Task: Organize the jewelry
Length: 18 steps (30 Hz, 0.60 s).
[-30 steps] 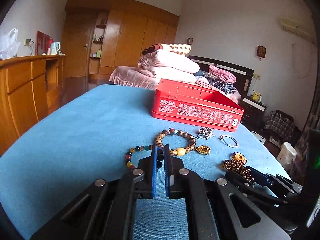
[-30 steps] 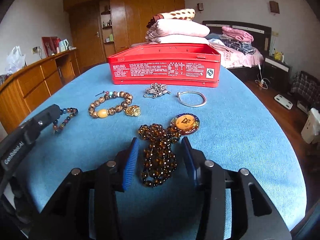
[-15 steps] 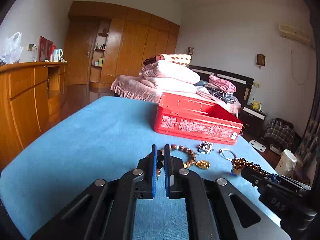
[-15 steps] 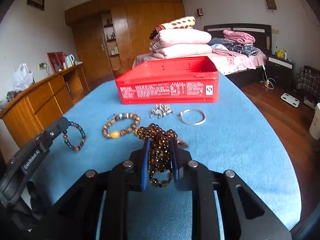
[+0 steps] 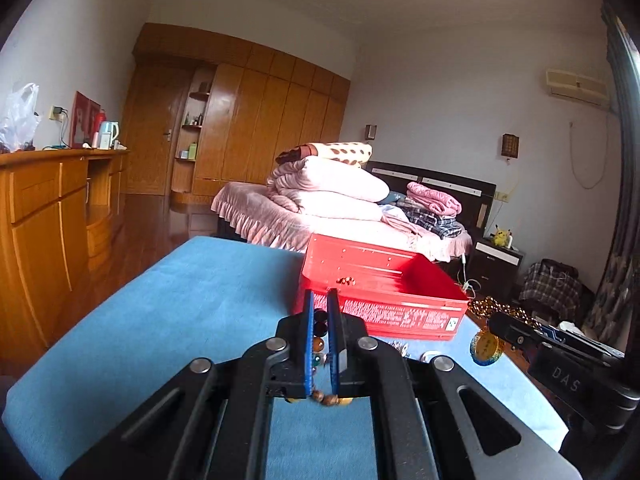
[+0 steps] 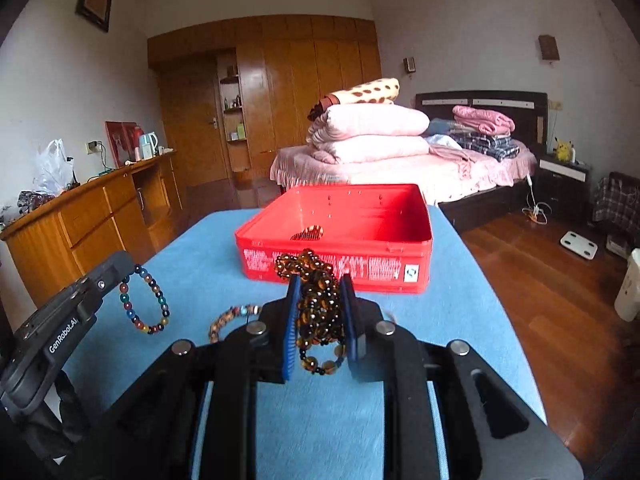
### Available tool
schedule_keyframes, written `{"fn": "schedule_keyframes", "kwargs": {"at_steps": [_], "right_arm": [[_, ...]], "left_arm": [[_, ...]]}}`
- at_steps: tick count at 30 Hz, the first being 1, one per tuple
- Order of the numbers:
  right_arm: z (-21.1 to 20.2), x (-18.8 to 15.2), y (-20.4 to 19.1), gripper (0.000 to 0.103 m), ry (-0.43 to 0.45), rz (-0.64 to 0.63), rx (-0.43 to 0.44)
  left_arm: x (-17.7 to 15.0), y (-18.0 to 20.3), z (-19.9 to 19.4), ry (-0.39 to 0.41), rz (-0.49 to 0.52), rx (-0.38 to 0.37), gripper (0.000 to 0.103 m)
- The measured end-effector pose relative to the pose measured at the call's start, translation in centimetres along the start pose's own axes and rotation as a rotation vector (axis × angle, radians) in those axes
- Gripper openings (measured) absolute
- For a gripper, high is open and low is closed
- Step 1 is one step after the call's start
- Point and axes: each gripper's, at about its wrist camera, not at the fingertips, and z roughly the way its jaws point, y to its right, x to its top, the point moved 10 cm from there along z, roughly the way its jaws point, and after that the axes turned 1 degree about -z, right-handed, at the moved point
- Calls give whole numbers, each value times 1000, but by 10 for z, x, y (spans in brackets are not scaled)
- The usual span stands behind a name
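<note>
Both tongs have risen: left tongs (image 5: 319, 334) clench the multicolour bracelet (image 6: 145, 300), right tongs (image 6: 320, 322), just closed, clench the amber necklace (image 6: 316, 308). I judge both light, limp, slippery; grip bunched strands.

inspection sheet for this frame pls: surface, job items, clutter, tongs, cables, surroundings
Surface: blue cloth-covered table.
Job's things: open red metal tin with one small item inside; brown wooden bead bracelet on the cloth.
Clutter: nothing seen.
Tongs: left tongs shut on multicoloured bead bracelet; right tongs shut on amber bead necklace, its round pendant dangling.
Cables: white cord on the floor by the bed.
Surroundings: bedroom, pink bed, wooden wardrobe.
</note>
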Motion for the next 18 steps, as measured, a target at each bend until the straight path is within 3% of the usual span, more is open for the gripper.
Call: {"fn": "schedule_keyframes", "kwargs": {"at_steps": [12,18], "right_arm": [[57,60,28,18,25,-11,-8],[96,78,43,18,8,5,-14]], "left_arm": [[66,26,51,61,-12,-97,0],[85,46,85,15,-39,-188,0]]}}
